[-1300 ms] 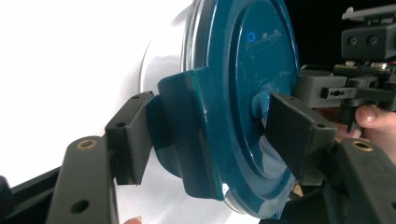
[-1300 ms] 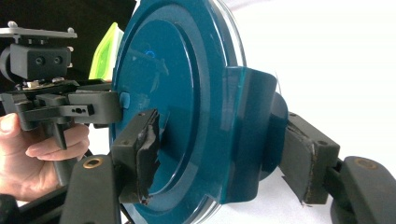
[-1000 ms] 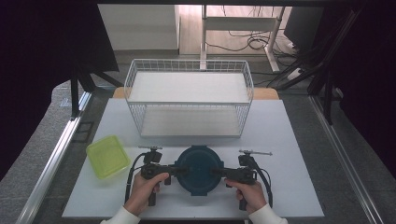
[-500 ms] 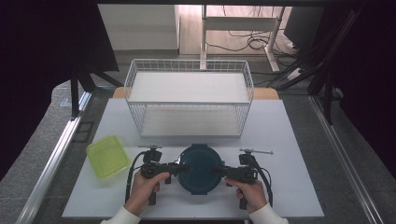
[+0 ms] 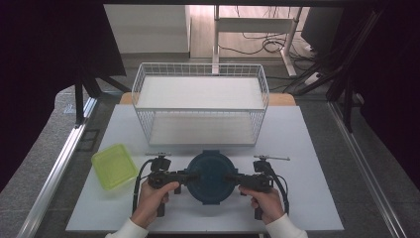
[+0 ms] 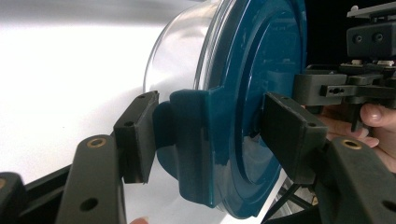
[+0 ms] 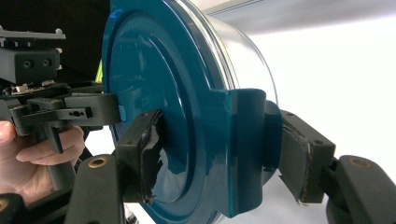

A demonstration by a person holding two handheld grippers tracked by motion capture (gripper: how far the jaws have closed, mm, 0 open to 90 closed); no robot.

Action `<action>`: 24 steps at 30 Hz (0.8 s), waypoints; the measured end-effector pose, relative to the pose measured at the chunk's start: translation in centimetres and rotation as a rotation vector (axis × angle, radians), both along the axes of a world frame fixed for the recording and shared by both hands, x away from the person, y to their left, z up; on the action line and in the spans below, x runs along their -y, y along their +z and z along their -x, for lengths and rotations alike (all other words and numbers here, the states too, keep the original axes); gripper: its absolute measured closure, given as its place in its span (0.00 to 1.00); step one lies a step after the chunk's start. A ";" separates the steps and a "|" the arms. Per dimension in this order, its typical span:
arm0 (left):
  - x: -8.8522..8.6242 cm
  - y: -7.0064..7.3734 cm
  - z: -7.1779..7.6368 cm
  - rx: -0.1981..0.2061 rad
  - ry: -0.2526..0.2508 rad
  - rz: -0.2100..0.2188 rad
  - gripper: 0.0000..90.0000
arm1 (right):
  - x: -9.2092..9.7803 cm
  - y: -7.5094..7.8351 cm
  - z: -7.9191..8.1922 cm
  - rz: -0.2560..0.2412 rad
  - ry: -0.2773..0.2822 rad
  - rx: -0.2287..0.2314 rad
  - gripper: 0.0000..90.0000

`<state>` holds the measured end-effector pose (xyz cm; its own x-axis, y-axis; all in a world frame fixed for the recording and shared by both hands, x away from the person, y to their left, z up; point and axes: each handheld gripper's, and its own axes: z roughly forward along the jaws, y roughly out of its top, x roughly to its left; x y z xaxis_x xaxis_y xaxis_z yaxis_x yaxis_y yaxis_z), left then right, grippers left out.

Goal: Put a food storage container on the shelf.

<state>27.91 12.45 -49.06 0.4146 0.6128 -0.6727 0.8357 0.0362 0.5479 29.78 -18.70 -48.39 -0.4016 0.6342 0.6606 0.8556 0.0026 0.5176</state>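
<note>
The left gripper point(image 5: 184, 177) is clamped over one latch tab of the round clear container with a dark blue lid point(image 5: 212, 176), and the right gripper point(image 5: 233, 178) pinches the opposite tab. Since a second ago the container has barely moved, staying at the table's near edge between both hands, so the two-sided hold looks settled and ready for a lift. Beyond stands the white wire basket point(image 5: 200, 106); a lime-green square lid point(image 5: 114, 165) lies left.

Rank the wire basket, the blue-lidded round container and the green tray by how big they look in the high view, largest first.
1. Wire basket, clearly the largest, though it sits farthest from the camera.
2. Blue-lidded round container.
3. Green tray, somewhat smaller than the container's lid, but the gap is modest.
</note>
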 end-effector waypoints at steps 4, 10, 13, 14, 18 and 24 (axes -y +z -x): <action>0.1 0.5 -0.3 0.015 -0.003 0.002 0.43 | 0.1 0.5 -0.2 0.005 0.002 0.014 0.40; 0.4 1.5 -0.9 0.024 -0.006 -0.002 0.43 | 0.4 1.4 -0.6 0.004 -0.002 0.035 0.41; 0.5 2.0 -1.1 0.031 -0.010 -0.008 0.43 | 0.4 1.9 -0.8 0.003 0.000 0.049 0.41; 0.5 2.2 -1.1 0.034 -0.008 -0.005 0.43 | 0.5 2.1 -0.8 0.002 -0.001 0.055 0.41; 0.5 3.2 -1.4 0.051 -0.009 -0.013 0.43 | 0.5 2.8 -1.2 -0.004 0.000 0.070 0.40; 0.4 4.3 -1.9 0.071 -0.012 -0.013 0.43 | 0.4 4.1 -1.6 -0.001 0.002 0.099 0.41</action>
